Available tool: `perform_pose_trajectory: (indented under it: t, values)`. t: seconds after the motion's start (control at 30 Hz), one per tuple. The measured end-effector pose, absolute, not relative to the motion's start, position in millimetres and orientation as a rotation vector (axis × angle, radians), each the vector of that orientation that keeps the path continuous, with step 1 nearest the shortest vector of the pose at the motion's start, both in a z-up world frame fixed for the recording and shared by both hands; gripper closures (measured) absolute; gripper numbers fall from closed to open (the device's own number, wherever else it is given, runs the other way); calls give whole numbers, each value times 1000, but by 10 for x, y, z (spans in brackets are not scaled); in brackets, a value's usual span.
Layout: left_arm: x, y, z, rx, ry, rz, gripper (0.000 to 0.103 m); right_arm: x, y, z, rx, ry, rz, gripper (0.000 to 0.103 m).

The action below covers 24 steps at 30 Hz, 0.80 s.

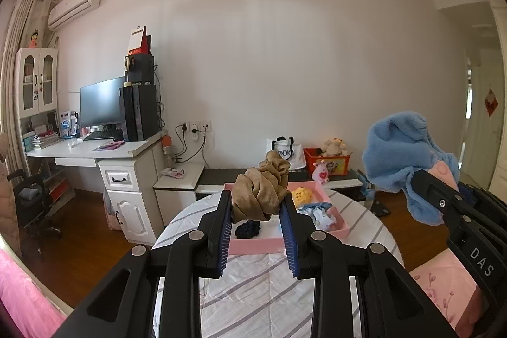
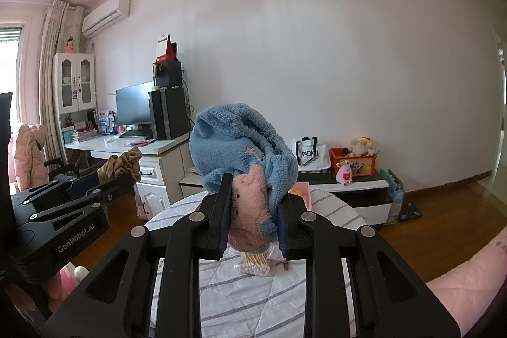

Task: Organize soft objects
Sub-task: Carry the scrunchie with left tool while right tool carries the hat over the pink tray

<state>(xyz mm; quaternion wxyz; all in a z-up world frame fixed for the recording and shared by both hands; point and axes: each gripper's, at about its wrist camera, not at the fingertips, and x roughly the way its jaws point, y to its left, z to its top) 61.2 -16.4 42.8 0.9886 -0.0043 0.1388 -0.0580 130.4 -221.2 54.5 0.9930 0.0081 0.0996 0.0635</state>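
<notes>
Pinching tan scrunchie (image 1: 261, 190) between left fingers (image 1: 223, 230), right fingers (image 2: 225, 211) clamping blue fleece (image 2: 234, 144)

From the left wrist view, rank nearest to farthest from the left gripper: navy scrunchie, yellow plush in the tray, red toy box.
1. Navy scrunchie, near end of the pink tray, just below the left gripper.
2. Yellow plush, tray's far right.
3. Red toy box, on the low cabinet by the wall.
</notes>
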Motion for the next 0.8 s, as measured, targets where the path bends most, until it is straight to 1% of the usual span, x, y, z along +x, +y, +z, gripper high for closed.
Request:
perform_pose_trajectory:
  t: [0.5, 0.8]
  values:
    - [1038, -232, 470, -7, 323, -117, 76, 1590, -2186, 506, 10, 246, 110, 79]
    - [1806, -214, 537, -15, 391, -123, 76, 2150, -2126, 393, -17, 315, 110, 79]
